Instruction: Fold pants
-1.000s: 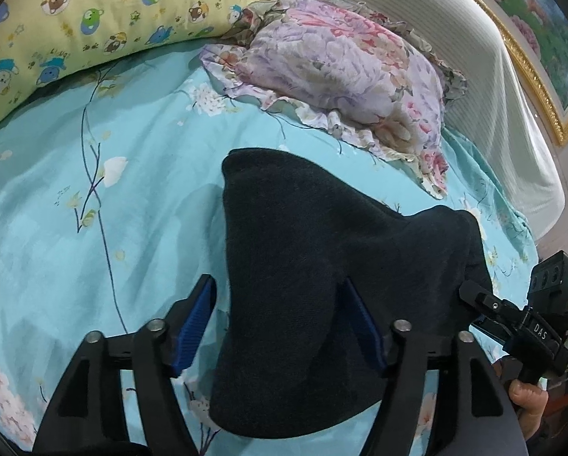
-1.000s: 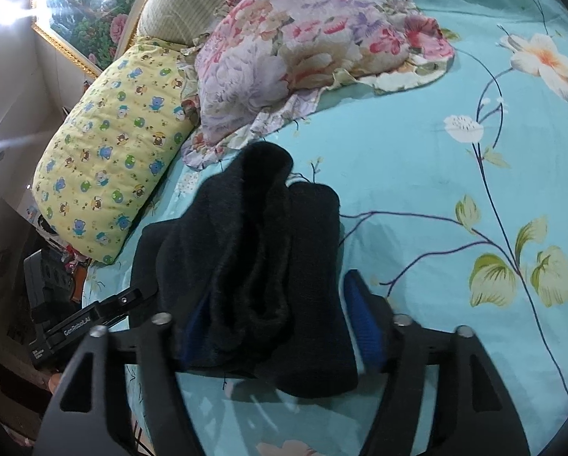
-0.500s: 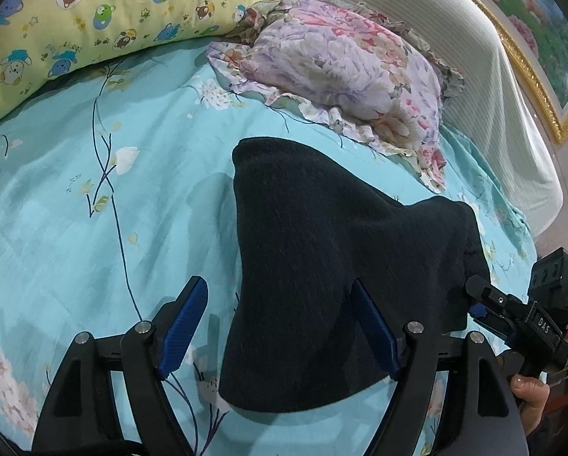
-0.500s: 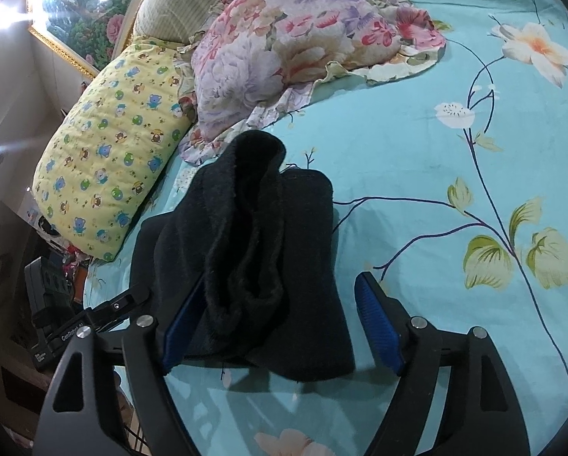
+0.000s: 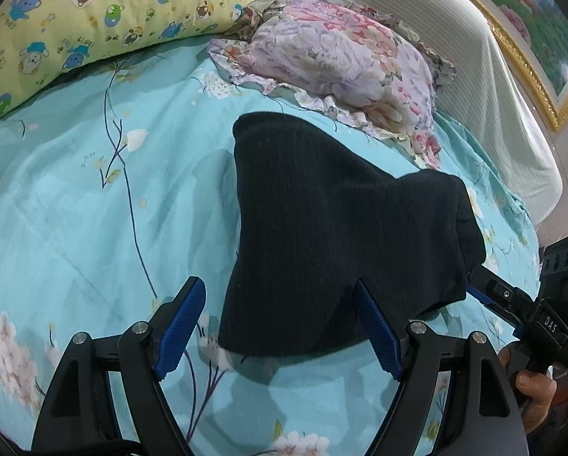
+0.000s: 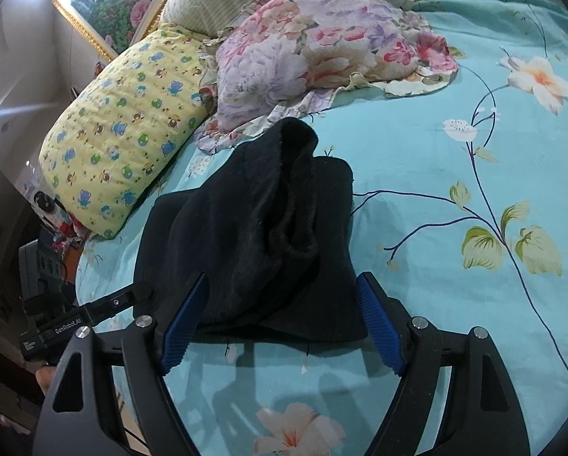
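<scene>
while the folded dark knit pants [image 5: 333, 235] lie below the floral pillow [image 5: 341, 60], left gripper [image 5: 280, 326] and right gripper [image 6: 280, 319] stand released.

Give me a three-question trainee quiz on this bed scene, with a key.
1. True or false: the left hand-held gripper is clamped on the black pants.
2. Which pillow lies nearest the pants: A) yellow cartoon pillow B) floral pillow?
3. Fill in: the pants lie on a ___ flowered bedsheet.

Key
1. False; both it and the right hand-held gripper stand open, fingers apart, with the near edge of the pants between them.
2. B
3. turquoise
</scene>
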Tool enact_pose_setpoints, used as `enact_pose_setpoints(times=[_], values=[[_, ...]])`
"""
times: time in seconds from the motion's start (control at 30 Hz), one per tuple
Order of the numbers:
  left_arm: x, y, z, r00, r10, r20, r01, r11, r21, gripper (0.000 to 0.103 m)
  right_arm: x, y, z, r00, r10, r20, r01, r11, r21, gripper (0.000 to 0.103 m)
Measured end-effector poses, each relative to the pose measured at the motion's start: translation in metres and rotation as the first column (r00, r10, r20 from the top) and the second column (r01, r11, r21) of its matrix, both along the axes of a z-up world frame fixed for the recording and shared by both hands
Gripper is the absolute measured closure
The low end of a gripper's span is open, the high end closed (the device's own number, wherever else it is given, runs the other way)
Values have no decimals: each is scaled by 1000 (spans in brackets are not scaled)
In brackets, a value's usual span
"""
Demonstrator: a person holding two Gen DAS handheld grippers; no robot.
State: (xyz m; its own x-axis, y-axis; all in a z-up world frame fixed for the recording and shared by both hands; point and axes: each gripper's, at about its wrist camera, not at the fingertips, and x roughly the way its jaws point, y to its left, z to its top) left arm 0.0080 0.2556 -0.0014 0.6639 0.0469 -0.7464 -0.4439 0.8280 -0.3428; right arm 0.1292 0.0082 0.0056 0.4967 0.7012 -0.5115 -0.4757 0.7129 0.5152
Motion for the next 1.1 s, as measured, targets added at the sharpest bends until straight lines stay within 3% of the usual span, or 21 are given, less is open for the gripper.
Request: enact_pose_setpoints(times=[0.3,0.43,0.83,1.1], values=[[-10,-21,0,1000,-9,-2,9,999,53,22,-16,0,-1,998,-2,58,3,1000,-26,17],[-14,-27,-1,1000,-9,-8,10,997,74,22,-26,5,0,994,2,114,8,996,-88,15],[-35,-43,-5,999,48,-4,-46,979,200,21,-68,20,1,940,48,339,29,975,-219,6],[-34,-56,-18,998,42,-46,-30,972,234,21,-71,23,-12,945,43,324,33,973,-228,5]])
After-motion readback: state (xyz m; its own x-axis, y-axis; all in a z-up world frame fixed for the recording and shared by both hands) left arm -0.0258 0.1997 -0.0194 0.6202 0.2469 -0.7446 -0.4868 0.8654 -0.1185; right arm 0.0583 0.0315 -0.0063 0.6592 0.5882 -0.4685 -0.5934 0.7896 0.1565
